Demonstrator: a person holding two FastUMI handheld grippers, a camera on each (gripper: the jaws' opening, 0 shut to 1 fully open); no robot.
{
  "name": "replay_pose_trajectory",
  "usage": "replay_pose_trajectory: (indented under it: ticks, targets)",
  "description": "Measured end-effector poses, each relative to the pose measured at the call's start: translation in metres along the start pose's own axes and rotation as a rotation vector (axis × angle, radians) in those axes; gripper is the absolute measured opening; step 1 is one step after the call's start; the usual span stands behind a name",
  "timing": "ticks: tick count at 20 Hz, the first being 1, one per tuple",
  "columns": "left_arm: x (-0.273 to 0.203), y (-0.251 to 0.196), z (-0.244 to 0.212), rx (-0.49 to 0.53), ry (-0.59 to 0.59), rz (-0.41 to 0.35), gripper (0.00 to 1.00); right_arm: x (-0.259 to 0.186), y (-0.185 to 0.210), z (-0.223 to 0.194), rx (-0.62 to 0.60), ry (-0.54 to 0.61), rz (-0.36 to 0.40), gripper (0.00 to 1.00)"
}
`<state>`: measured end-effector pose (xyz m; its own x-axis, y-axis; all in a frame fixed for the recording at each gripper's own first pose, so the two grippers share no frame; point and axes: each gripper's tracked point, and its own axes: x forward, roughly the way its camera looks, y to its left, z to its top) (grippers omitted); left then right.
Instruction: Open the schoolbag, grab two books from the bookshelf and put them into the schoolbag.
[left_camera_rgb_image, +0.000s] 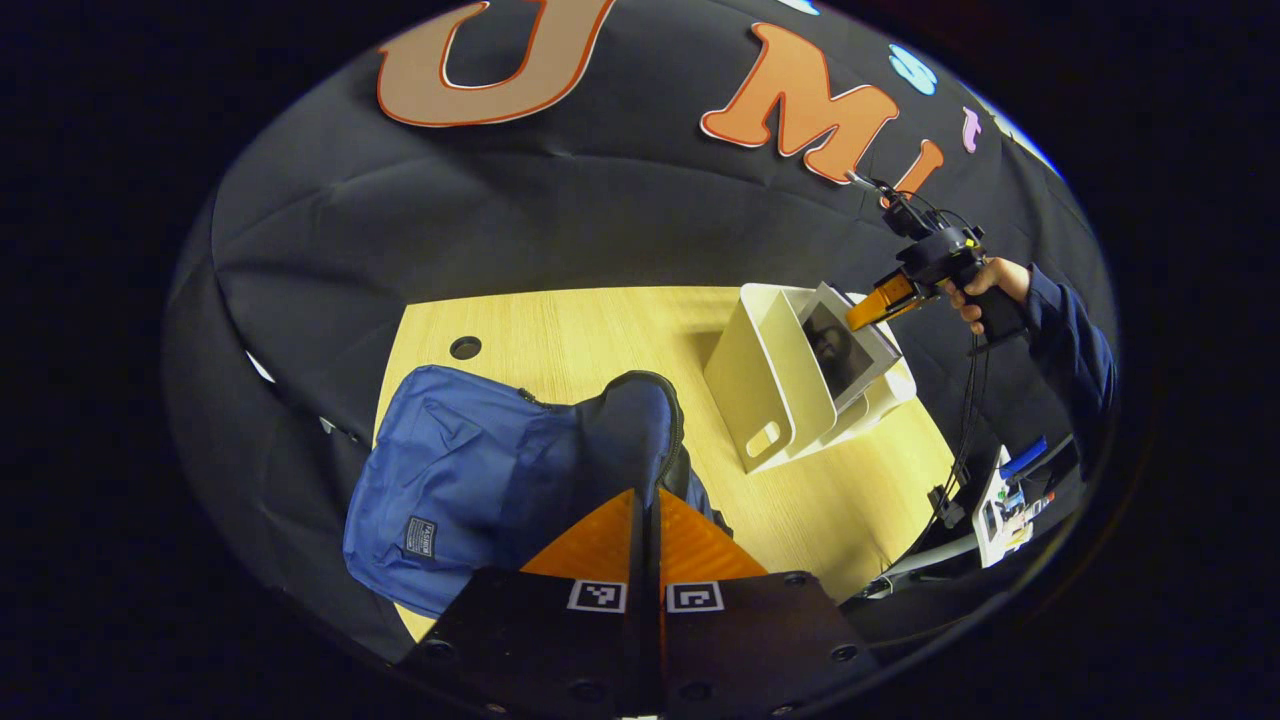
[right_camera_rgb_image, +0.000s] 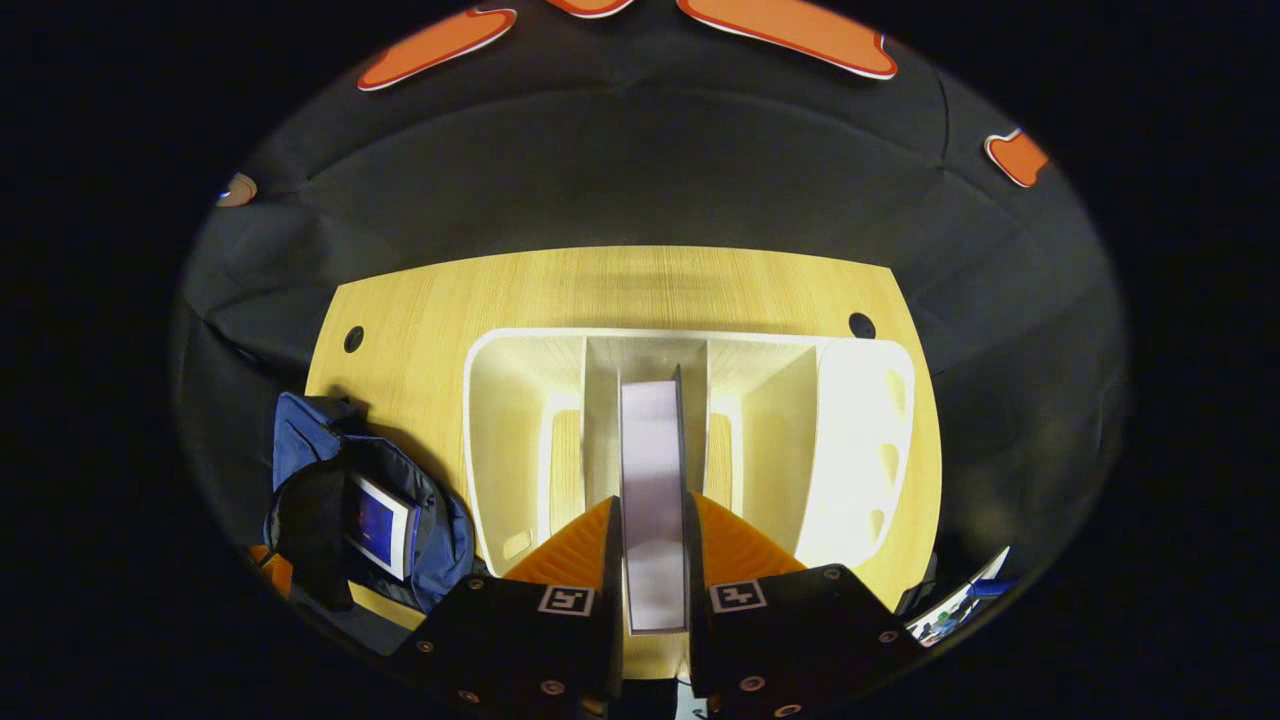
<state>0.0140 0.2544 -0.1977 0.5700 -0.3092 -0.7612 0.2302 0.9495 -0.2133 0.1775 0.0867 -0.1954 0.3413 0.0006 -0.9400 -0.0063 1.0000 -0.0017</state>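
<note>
Left gripper (left_camera_rgb_image: 647, 500) pinched together on flap of blue fabric schoolbag (left_camera_rgb_image: 470, 480), holding it up off pale wooden table (left_camera_rgb_image: 600, 320). Bag mouth open, one book with blue cover (right_camera_rgb_image: 378, 524) standing inside. Right gripper (right_camera_rgb_image: 652, 520) clamped on thin white-edged book (right_camera_rgb_image: 652, 480), upright in middle slot of white plastic bookshelf (right_camera_rgb_image: 850, 440). Other slots bare. Bookshelf on table just right of schoolbag.

Left gripper (left_camera_rgb_image: 648, 500) pinched closed and raised; right gripper (right_camera_rgb_image: 652, 520) clamped, a hand (left_camera_rgb_image: 985, 290) holding it high.
</note>
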Motion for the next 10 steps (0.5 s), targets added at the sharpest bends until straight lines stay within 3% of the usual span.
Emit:
replay_pose_trajectory:
  ticks: [10]
  targets:
    - [0.005, -0.006, -0.003, 0.004, 0.006, -0.017, 0.01, -0.069, -0.015, 0.011, -0.020, -0.050, 0.050, 0.23]
